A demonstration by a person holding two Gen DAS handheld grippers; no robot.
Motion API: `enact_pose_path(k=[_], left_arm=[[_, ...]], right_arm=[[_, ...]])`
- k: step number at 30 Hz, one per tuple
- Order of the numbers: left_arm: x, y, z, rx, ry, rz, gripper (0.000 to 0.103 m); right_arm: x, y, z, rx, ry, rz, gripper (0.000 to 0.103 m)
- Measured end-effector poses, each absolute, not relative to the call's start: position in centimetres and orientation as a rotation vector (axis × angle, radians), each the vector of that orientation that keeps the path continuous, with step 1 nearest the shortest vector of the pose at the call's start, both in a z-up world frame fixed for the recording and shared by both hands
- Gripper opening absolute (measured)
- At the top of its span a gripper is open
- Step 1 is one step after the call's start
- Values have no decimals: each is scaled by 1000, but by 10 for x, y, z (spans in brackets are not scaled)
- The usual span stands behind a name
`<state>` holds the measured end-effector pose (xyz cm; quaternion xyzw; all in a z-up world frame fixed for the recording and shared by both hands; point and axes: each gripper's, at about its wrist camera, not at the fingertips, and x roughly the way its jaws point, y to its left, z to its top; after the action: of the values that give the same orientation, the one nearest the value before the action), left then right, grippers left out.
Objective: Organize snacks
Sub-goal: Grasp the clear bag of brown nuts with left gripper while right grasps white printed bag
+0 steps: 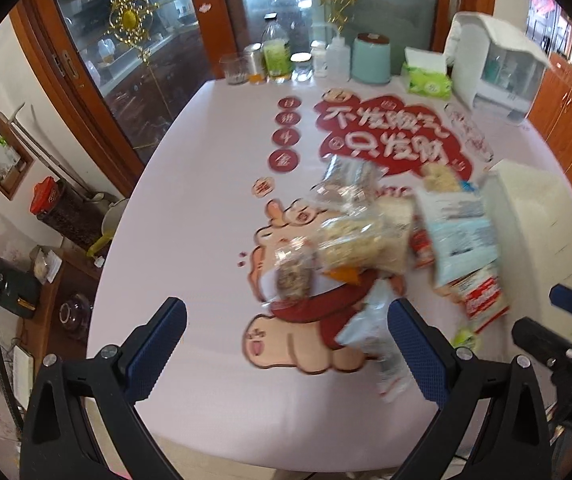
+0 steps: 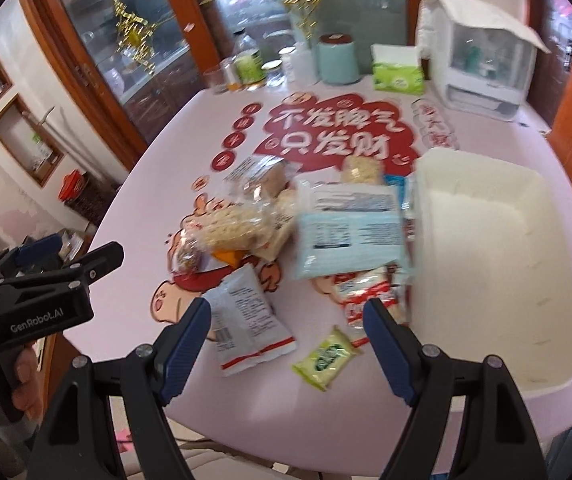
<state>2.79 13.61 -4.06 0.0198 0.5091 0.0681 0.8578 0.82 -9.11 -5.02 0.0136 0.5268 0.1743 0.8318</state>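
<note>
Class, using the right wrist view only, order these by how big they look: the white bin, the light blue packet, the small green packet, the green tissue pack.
1. white bin
2. light blue packet
3. small green packet and green tissue pack look alike; the tissue pack sits farther away, so unranked.

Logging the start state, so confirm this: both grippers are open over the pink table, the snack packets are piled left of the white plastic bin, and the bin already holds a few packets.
One error: the white plastic bin holds nothing; the right wrist view shows its inside bare. The rest stands: left gripper and right gripper are open, and the snack packets lie piled left of the bin on the pink table.
</note>
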Motion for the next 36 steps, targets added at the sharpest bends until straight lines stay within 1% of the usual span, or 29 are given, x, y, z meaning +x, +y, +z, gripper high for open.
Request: enact_pose_path(k=[4,10,16,22,28,30,33,35,36], left_arm=[[34,158,-65,50,1119,140,100],[44,180,-105,65,1186,113,100],[69,198,-141,8,1263,78,100],[102,209,-173,-71,1331,14,100],[130,204,-206,-93,1397,-43,100],[138,202,-217,-95,1423,-59,99],[144,198,-231,-105,1465,-91,87],[145,194,-234,-86,1453,-94,80],[145,191,-234,-70,1447,-99,79]], right_arm=[[20,-68,-73,-23,1170,415,79],[27,-32,-122,-116,1288,505,79],[31,-12,-167,-160,1365,508,79],[34,-2,-193,-149,1418,477,79],[34,3,-204,-149,1427,425,79],[34,2,-206,-138,1426,415,79],[32,1,-207,-127,1417,406,78],[31,0,-208,-124,1413,404,77],[31,-1,-208,-126,1409,402,76]])
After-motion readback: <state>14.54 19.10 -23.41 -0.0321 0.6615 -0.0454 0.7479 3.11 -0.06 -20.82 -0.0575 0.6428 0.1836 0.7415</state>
